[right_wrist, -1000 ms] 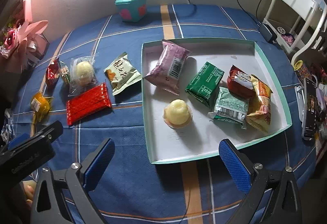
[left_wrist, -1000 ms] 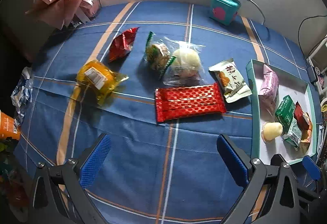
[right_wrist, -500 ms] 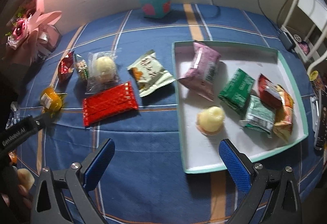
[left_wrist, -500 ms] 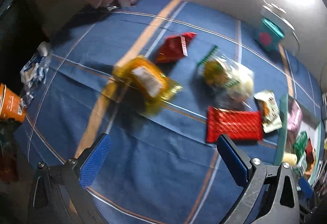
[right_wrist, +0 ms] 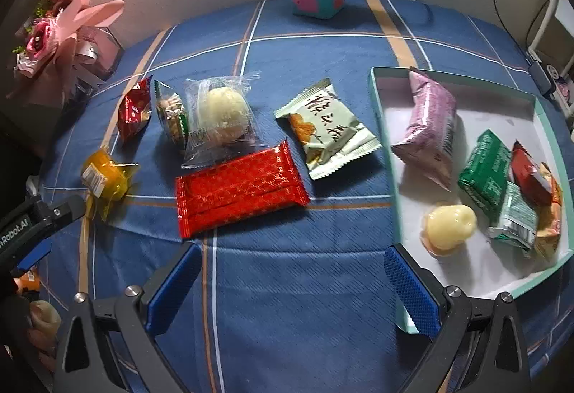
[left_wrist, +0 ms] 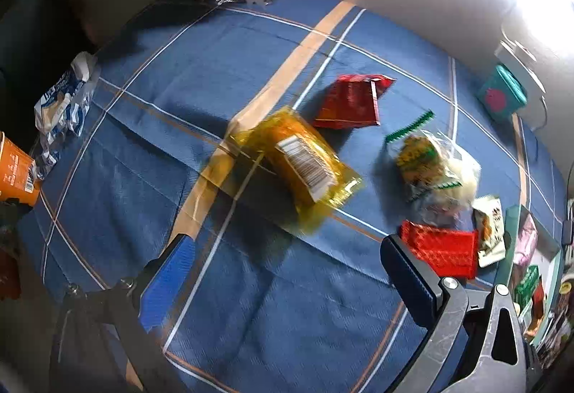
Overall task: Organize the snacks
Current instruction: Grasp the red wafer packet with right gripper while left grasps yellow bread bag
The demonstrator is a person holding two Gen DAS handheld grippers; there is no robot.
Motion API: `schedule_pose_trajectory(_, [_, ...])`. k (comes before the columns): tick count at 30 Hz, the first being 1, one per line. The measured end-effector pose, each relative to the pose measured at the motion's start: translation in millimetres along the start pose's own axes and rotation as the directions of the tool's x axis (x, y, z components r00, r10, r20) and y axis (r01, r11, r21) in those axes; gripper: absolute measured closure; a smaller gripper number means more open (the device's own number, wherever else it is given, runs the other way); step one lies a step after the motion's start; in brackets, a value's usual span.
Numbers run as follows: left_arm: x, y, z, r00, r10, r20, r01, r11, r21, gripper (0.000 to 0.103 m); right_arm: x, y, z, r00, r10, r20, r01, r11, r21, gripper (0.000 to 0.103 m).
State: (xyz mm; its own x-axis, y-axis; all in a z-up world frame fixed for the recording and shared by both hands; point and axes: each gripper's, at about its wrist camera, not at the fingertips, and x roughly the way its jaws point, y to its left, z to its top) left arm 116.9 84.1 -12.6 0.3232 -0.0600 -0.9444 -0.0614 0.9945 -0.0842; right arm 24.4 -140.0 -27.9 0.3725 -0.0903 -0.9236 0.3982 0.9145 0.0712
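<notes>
Since the view a second ago, in which the left wrist camera faced the whole row of snacks with the red flat packet at centre, the left gripper has swung toward the left end of the row and closed in, so the yellow packet now fills the middle of its frame. This indicates that the yellow packet is the likely next pick for transfer to the tray. The right wrist view has also panned leftward: the tray has shifted from frame centre to the right side, and the red flat packet now sits at centre.

Both grippers stand wide open and hold nothing. In the left wrist view the yellow packet lies on the blue cloth above the gap between the jaws, apart from both pads, tilted diagonally, slightly blurred. The dark red packet lies just beyond it, toward upper centre.

In the right wrist view the right gripper hovers over bare cloth; the yellow packet appears at left centre, beside the left gripper's finger. The tray already contains several snacks
</notes>
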Motion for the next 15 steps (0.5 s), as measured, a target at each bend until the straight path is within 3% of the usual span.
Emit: schedule_pose_trajectory(15, [29,9,29,0.999,0.049,0.007,-0.048,0.998,-0.029,0.0,42,11,41,0.998,-0.058,0.022,0.055,0.993,0.106,0.0])
